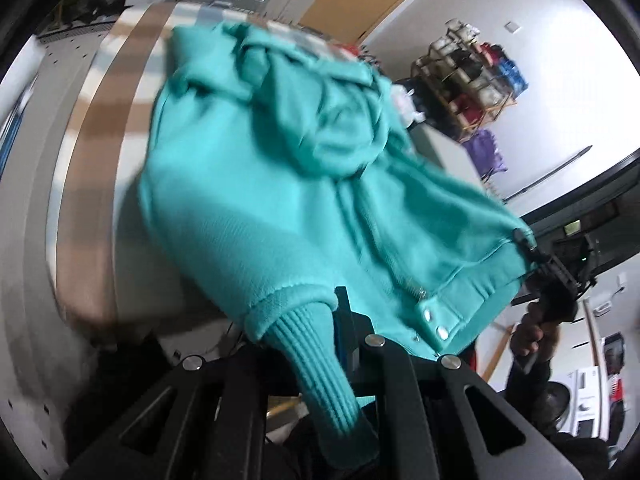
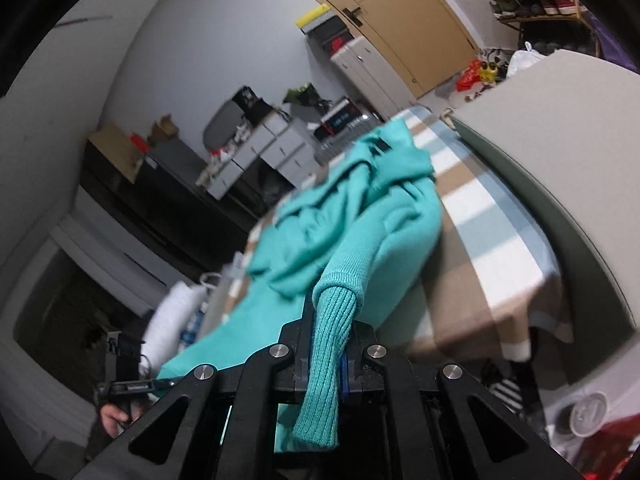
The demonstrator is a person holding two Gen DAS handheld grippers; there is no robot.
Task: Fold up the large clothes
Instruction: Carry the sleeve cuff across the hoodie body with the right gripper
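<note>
A teal zip-up jacket (image 1: 260,200) lies spread on a table, hood bunched at its far end and its near edge lifted off the cloth. My left gripper (image 1: 346,312) is shut on one ribbed sleeve cuff (image 1: 316,344), which hangs down between the fingers. My right gripper (image 2: 332,344) is shut on the other ribbed cuff (image 2: 328,360). In the left wrist view the right gripper (image 1: 528,244) pinches the jacket's right edge near the hem, a hand (image 1: 528,336) below it. The right wrist view shows the jacket (image 2: 340,220) stretching to the left gripper (image 2: 160,384) at lower left.
The table carries a brown, white and blue striped cloth (image 2: 480,240) that hangs over its near edge. A shoe rack (image 1: 472,80) stands by the wall, grey drawers (image 2: 272,148) behind the table. A white bag (image 2: 180,312) sits left of the table and a round lid (image 2: 588,412) at lower right.
</note>
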